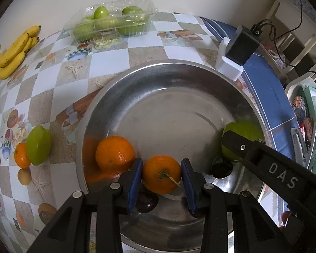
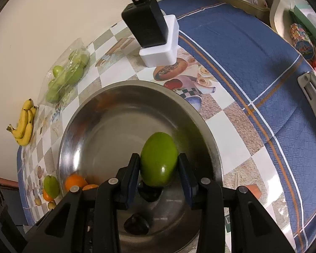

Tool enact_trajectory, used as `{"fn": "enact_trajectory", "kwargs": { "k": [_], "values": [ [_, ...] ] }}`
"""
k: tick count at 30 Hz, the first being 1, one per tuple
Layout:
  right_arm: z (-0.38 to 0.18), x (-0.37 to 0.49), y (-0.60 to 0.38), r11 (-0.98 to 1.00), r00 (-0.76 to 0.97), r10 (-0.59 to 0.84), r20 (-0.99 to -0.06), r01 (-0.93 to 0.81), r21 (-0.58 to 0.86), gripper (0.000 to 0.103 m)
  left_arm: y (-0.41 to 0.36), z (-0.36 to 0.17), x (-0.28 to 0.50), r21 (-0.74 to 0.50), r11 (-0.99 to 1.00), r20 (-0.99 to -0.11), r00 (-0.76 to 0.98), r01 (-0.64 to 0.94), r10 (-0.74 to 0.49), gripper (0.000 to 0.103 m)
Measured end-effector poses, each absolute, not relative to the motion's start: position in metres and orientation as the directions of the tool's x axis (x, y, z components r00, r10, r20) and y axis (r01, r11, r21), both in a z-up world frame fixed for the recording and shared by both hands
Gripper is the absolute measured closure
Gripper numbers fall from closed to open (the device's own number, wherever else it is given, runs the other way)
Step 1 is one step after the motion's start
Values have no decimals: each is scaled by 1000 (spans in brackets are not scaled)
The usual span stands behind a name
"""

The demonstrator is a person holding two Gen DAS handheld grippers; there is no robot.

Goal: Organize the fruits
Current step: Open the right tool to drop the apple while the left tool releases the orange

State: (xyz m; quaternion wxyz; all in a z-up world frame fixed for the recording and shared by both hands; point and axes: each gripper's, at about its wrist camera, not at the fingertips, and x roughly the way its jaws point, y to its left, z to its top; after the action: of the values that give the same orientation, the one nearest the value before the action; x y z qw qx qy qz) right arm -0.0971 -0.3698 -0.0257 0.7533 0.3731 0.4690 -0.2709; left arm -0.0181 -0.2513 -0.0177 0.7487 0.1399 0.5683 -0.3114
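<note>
A steel bowl (image 1: 158, 71) sits on the checked tablecloth. My left gripper (image 1: 161, 176) is shut on an orange (image 1: 161, 174) with a stem, held inside the bowl. A second orange (image 1: 114, 154) lies in the bowl to its left. My right gripper (image 2: 159, 168) is shut on a green mango (image 2: 159, 159) over the bowl (image 2: 137, 86); the mango also shows in the left wrist view (image 1: 246, 132) behind the right gripper's arm. Two dark fruits (image 2: 137, 224) lie on the bowl floor.
On the table left of the bowl lie a green mango (image 1: 39, 145), an orange (image 1: 22, 155) and two small brown fruits (image 1: 24, 176). Bananas (image 1: 13, 52) and a clear tray of green fruits (image 1: 111, 20) sit at the back. A black box on a white stand (image 1: 236, 52) stands right.
</note>
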Motion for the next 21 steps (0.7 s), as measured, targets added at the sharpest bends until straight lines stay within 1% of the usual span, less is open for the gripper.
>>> {"fn": "enact_trajectory", "kwargs": {
  "k": [7, 10, 12, 13, 19, 21],
  "values": [
    [-22, -94, -368, 597, 418, -70, -906, 745, 297, 63, -252, -17, -18, -148, 769, -938, 157, 622, -308, 62],
    [-18, -95, -367, 603, 418, -82, -905, 744, 289, 62, -252, -15, -18, -154, 765, -936, 155, 626, -316, 56],
    [-13, -95, -366, 609, 424, -91, -901, 740, 286, 57, -252, -11, -19, -160, 759, -934, 154, 631, -324, 52],
    [-11, -96, -365, 612, 427, -93, -899, 737, 287, 56, -252, -9, -20, -156, 757, -932, 159, 634, -325, 52],
    [3, -95, -360, 629, 446, -99, -890, 720, 291, 56, -247, 0, -18, -172, 765, -927, 162, 620, -339, 51],
    [6, -94, -358, 637, 445, -105, -890, 717, 283, 56, -244, 3, -16, -181, 772, -925, 162, 609, -344, 50]
  ]
}}
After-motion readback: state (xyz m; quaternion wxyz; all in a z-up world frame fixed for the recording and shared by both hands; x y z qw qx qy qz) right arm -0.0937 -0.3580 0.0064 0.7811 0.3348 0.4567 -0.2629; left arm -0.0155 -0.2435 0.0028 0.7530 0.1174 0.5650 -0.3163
